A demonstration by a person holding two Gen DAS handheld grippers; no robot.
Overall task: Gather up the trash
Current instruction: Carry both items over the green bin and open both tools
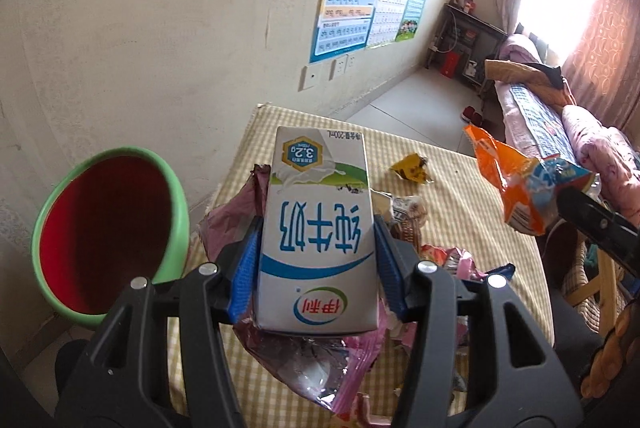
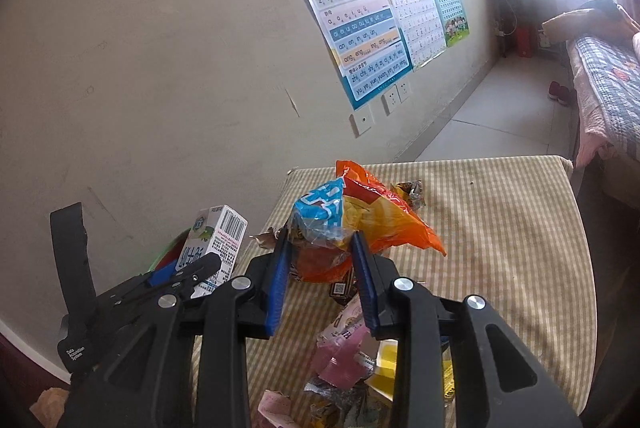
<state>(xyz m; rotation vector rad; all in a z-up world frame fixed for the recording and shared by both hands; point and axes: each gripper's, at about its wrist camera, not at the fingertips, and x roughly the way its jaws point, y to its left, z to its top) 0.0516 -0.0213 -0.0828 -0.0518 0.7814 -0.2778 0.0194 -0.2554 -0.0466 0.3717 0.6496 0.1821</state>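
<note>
Trash is lying scattered over the checked tablecloth, and both grippers are already carrying a piece of it above the table. The left gripper is clamping a white milk carton between its blue pads, pressing on the two narrow sides, so the box is sitting straight and cannot slip out. The right gripper is squeezing an orange snack bag near its crumpled lower part; probably this thin place is chosen because the jaws can close well on it, while the puffed top is sticking up freely.

The green bin with the red inside is standing just beside the table edge, to the left of the carton, with its mouth open toward the grippers. I think it is waiting there so that the pieces can be dropped in directly.

More wrappers, pink and silver, and one yellow wrapper farther away are remaining on the cloth, so the collecting seems far from finished.
</note>
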